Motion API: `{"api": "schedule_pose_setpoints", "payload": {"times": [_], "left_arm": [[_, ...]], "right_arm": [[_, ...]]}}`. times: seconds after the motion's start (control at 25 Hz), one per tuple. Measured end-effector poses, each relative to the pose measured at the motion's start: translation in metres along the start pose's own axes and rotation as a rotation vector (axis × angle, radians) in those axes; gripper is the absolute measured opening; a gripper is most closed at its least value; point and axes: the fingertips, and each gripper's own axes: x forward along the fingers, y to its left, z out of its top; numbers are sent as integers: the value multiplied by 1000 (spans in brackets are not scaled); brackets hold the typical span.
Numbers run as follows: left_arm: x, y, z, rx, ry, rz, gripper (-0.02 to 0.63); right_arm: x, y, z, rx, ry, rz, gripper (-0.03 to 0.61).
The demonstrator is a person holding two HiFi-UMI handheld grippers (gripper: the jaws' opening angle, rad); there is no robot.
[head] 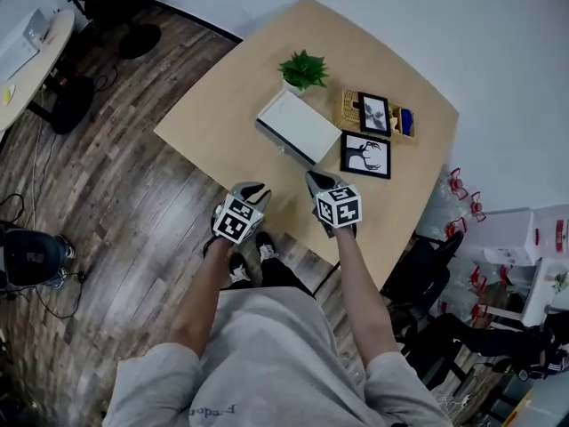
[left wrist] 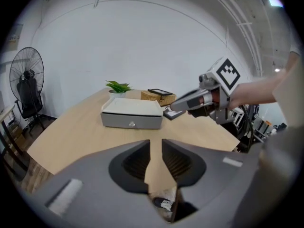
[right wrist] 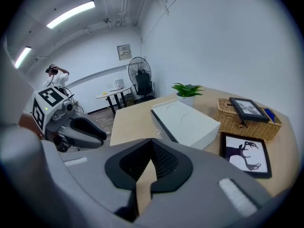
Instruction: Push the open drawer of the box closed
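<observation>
A white box (head: pixel 289 121) lies in the middle of the wooden table (head: pixel 222 105). Its grey drawer front with a round knob (left wrist: pixel 132 124) faces me; how far the drawer stands out I cannot tell. My left gripper (head: pixel 252 188) hovers over the table's near edge, short of the drawer front, its jaws a narrow gap apart and empty (left wrist: pixel 156 140). Beside it on the right, my right gripper (head: pixel 317 180) is shut on nothing (right wrist: pixel 151 140), aimed at the box's (right wrist: pixel 187 122) right end. Each gripper shows in the other's view.
A small potted plant (head: pixel 303 69) stands behind the box. To the right are a wicker basket (head: pixel 351 107) carrying a small photo frame (head: pixel 373 112), and a black deer picture (head: pixel 365 155) lying flat. A floor fan (left wrist: pixel 26 77) stands off the table's left.
</observation>
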Motion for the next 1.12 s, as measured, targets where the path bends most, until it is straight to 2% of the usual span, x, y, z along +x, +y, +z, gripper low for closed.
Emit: {"api": "schedule_pose_setpoints", "payload": {"times": [0.32,0.48,0.84,1.12], "left_arm": [[-45,0,-16,-21,-46,38,126],[-62,-1,-23,-48,-80,53,54],[-91,-11,-49,-75,-102,52,52],[-112,-7,-74,-53,-80,49,53]], "right_arm": [[-10,34,-31,73,-31,-80,2],[-19,64,-47,112,-53,-79,2],[-38,115,-68,171,-119,-102,2],[-37,151,-90,182,-121,-95,1]]}}
